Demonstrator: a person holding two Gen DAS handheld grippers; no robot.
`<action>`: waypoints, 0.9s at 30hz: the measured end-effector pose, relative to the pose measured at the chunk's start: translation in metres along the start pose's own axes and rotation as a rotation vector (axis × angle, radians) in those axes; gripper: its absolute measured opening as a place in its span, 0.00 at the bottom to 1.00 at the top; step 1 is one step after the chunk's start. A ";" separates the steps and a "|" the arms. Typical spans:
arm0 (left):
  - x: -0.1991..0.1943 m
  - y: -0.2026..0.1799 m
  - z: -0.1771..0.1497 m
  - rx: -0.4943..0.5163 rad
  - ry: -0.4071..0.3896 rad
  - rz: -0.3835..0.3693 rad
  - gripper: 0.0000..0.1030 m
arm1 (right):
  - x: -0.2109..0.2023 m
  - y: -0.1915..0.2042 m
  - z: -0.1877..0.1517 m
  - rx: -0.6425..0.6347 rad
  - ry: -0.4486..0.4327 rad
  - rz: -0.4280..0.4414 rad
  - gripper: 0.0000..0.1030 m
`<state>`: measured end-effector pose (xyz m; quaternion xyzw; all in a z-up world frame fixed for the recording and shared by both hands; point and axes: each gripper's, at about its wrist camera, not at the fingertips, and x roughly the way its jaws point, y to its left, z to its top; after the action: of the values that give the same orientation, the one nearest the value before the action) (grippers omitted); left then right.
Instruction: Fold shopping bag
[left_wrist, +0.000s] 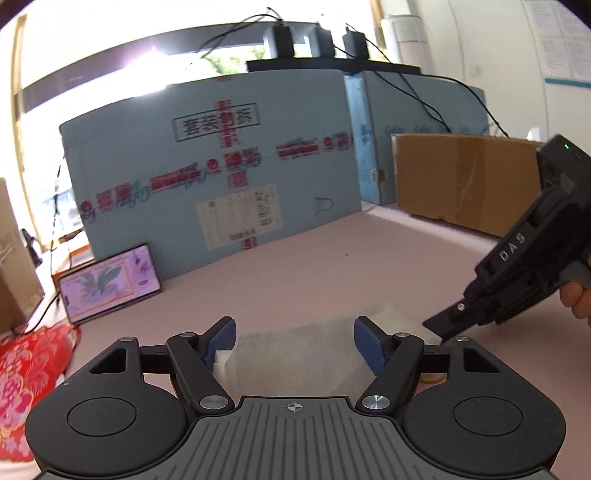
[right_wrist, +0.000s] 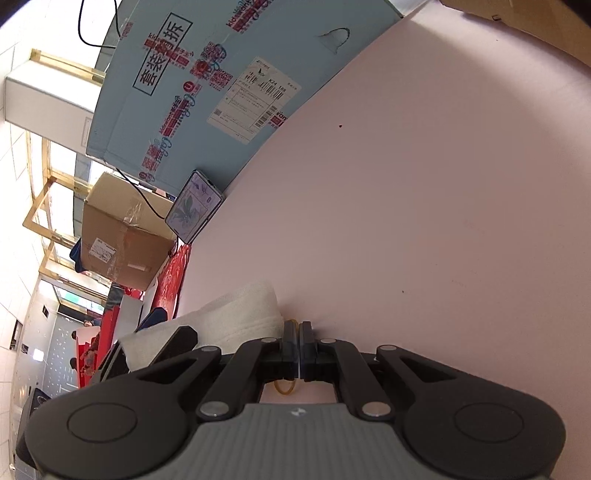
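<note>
White folded fabric shopping bag (left_wrist: 310, 350) is laid flat on the pink tabletop (left_wrist: 314, 266), framed by the spread left gripper (left_wrist: 294, 341). Right gripper (right_wrist: 296, 334) is pressed together on a yellow rubber band (right_wrist: 284, 387) at the bag's right edge. Bare tabletop is left up to the blue cardboard box (left_wrist: 207, 162).

Daylight is being blown out to white glare through the windows (left_wrist: 110, 48) behind the blue carton (left_wrist: 207, 177), whose print is being smeared by motion blur; straight edges are being bowed by fisheye distortion.
</note>
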<state>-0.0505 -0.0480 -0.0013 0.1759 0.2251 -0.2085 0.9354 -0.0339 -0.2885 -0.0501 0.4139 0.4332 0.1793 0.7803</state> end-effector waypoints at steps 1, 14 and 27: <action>0.004 -0.003 -0.002 0.026 0.019 0.012 0.70 | 0.000 -0.003 0.000 0.017 -0.002 0.012 0.01; 0.008 -0.012 -0.008 0.087 0.035 0.034 0.69 | 0.011 -0.035 0.004 0.313 0.004 0.272 0.01; 0.008 -0.015 -0.010 0.107 0.029 0.031 0.65 | 0.045 -0.018 0.027 0.331 0.016 0.260 0.01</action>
<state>-0.0545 -0.0594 -0.0172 0.2322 0.2245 -0.2032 0.9243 0.0120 -0.2835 -0.0811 0.5873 0.4058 0.2082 0.6687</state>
